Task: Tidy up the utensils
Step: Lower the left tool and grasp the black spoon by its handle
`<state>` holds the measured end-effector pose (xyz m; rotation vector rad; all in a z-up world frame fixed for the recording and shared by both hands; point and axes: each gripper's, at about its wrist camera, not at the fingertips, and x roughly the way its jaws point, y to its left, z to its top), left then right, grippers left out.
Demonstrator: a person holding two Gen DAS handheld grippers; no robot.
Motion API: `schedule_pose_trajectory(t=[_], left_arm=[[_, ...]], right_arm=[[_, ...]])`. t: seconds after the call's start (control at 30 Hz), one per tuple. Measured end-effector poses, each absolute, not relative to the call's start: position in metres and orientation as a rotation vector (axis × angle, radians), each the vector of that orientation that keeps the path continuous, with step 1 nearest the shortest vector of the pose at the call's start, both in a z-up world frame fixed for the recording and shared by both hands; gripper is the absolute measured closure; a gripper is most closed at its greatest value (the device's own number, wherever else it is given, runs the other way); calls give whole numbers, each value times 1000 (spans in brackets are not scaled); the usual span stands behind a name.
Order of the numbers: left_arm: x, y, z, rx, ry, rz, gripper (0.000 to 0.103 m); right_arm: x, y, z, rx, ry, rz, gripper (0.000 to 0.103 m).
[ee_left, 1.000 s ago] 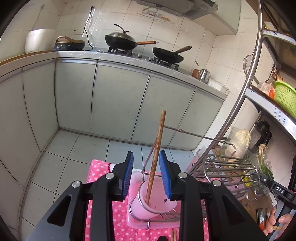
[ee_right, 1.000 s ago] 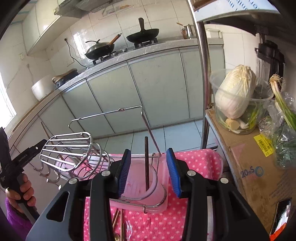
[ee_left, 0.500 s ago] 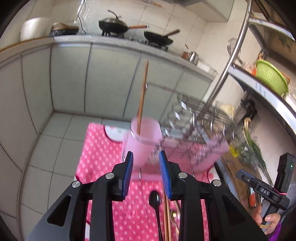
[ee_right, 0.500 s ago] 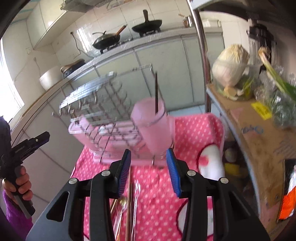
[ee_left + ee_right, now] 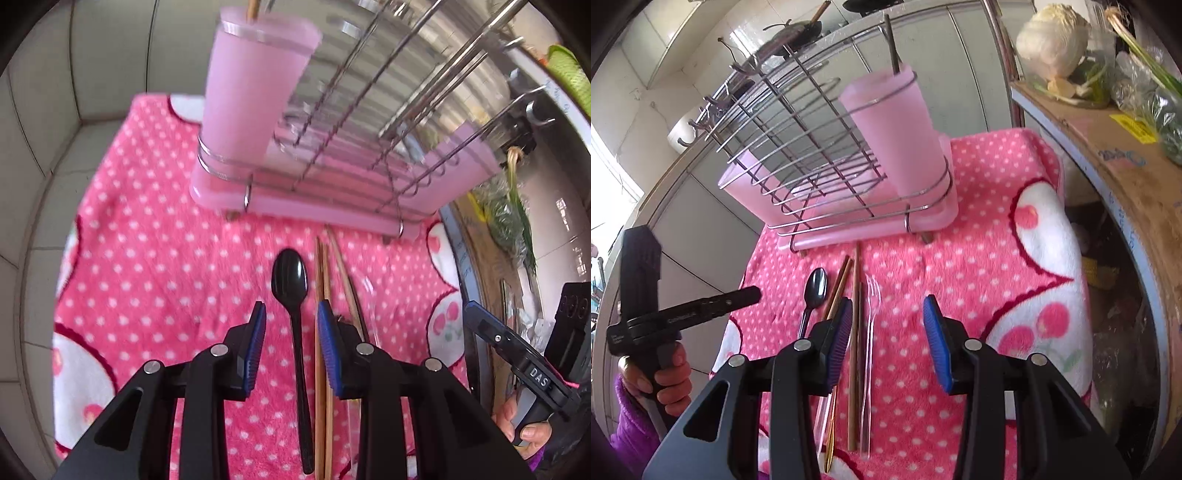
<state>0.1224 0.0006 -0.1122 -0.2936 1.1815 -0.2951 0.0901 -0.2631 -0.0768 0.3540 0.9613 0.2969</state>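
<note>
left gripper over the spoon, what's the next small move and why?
Probably lower the left gripper straight down and close on the black spoon's handle. Its jaws are open, and the handle runs between them on the pink cloth. The chopsticks lie close beside the right finger, so keep centred to avoid catching them. The pink cup on the rack is the likely destination.
</note>
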Motion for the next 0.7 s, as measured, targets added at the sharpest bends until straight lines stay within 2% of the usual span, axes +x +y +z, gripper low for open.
schedule_pose_trajectory(t=[0.33,0.63,0.7], left_arm=[[150,-26,-158,-262,1356,-289,77],[159,-36,-164,-207,1390,-289,79],[159,-39,-164,-158,1387,-281,84]], right_arm=[[96,-265,-87,353,997,313,62],[109,-253,-94,324,1041,348,62],[115,-247,-96,317,1054,362,63]])
